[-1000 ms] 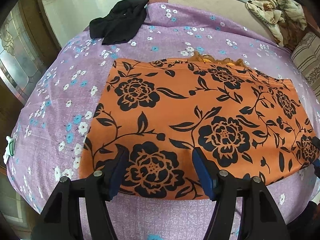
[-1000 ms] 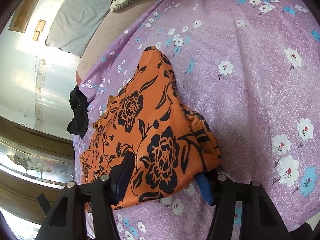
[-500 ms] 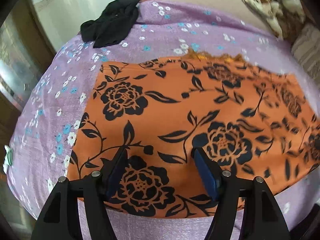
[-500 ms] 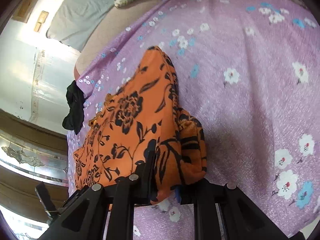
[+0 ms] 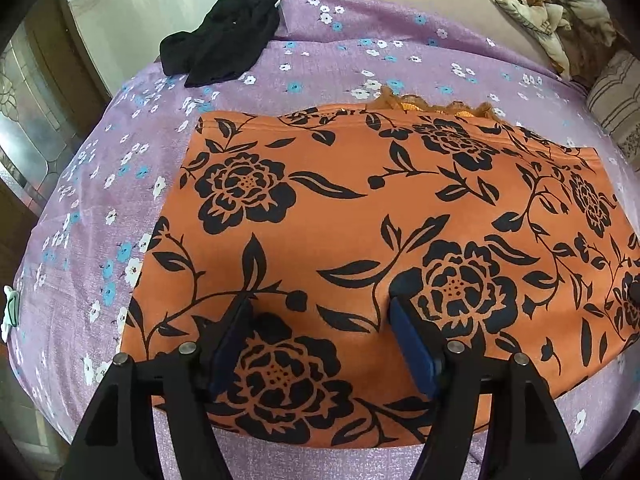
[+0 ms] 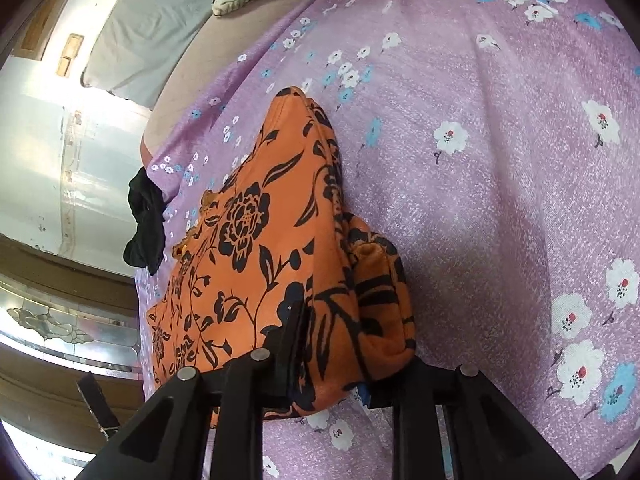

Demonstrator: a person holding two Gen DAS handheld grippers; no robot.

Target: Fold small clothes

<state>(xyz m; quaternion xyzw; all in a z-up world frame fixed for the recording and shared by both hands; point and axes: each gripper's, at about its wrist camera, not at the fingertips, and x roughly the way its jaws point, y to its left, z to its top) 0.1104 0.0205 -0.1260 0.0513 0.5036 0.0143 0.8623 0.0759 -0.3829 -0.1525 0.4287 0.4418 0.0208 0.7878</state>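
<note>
Claws (image 5: 320, 316) tilted down over garment (image 5: 360, 220)

A home bedroom: a bed under a purple floral bedsheet (image 5: 320, 52), with a striped pillow (image 5: 616, 96)

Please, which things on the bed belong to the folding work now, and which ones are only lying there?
In the job: orange floral garment, right gripper pinching its corner, left gripper open over its near edge.

Lying about: black garment, crumpled cream cloth, striped pillow, purple bedsheet.
</note>
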